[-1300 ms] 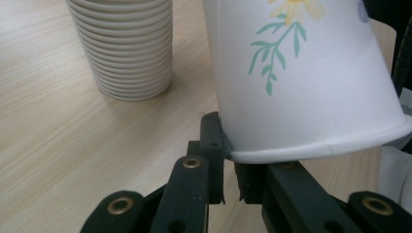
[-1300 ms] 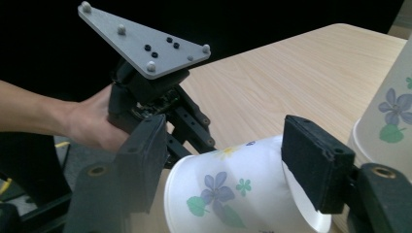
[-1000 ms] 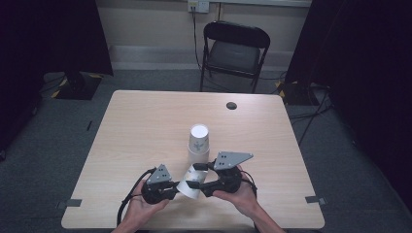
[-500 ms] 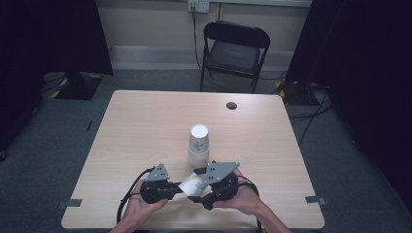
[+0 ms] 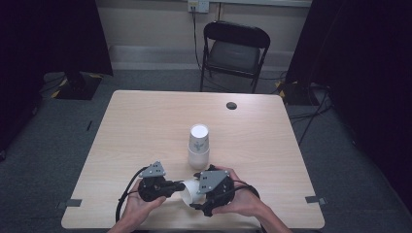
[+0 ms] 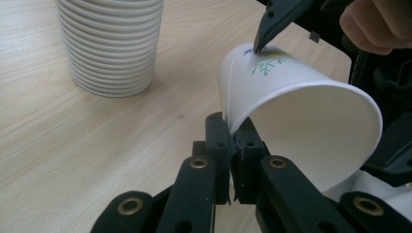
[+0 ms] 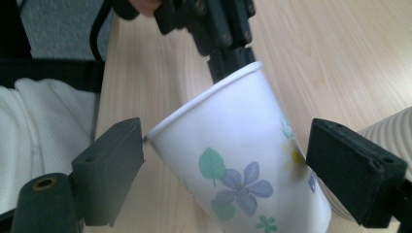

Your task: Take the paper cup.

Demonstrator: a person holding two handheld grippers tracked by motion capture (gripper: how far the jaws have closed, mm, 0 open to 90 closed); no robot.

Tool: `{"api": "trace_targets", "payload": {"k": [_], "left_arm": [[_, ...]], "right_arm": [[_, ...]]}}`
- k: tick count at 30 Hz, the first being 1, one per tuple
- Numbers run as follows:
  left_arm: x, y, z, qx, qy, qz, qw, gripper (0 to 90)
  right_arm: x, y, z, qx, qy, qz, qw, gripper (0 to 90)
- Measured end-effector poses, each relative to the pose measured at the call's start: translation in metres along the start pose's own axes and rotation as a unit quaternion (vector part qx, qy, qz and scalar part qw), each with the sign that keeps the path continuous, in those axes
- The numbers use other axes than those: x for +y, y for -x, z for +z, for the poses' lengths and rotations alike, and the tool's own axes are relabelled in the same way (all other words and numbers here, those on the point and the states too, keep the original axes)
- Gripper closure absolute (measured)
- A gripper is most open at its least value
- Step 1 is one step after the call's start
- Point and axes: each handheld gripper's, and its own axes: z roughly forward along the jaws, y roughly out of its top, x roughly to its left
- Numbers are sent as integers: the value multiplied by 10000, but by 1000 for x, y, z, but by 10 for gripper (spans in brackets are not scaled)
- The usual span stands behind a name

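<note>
My left gripper [image 6: 232, 145] is pinched on the rim of the paper cup [image 5: 190, 191], held above the table's [image 5: 145, 126] near edge. My right gripper [image 7: 226, 170] straddles it, jaws apart. Cup stack [image 5: 198, 145] just behind.

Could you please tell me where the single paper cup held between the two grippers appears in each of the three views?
High view: the single paper cup lies on its side near the table's near edge, between the two grippers.
Left gripper view: the cup is at centre right, its rim pinched in the left gripper's jaws.
Right gripper view: the cup is central, between open jaws.
Shared landmark: the stack of cups.
</note>
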Motion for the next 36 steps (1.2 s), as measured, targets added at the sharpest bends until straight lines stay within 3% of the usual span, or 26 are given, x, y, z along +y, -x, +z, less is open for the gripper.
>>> {"api": "trace_targets", "payload": {"k": [6, 20, 23, 27, 31, 36], "left_arm": [[1, -3, -2, -52, 69, -98, 9999, 881], [2, 0, 0, -272, 211, -479, 9983, 880], [2, 0, 0, -279, 288, -509, 9979, 879], [2, 0, -4, -352, 484, -503, 9969, 829], [2, 0, -5, -321, 495, -520, 9969, 772], [0, -1, -8, -316, 544, -680, 9957, 751]], "right_arm": [[-1, -4, 8, -84, -226, -196, 9995, 121], [-1, -7, 21, -266, -527, -85, 9982, 166], [-1, -6, 22, -282, -522, -41, 9982, 188], [-2, -3, 19, -151, -296, 228, 9992, 220], [-3, -2, 18, -194, -192, 397, 9988, 221], [-3, -1, 15, -253, -75, 487, 9985, 223]]}}
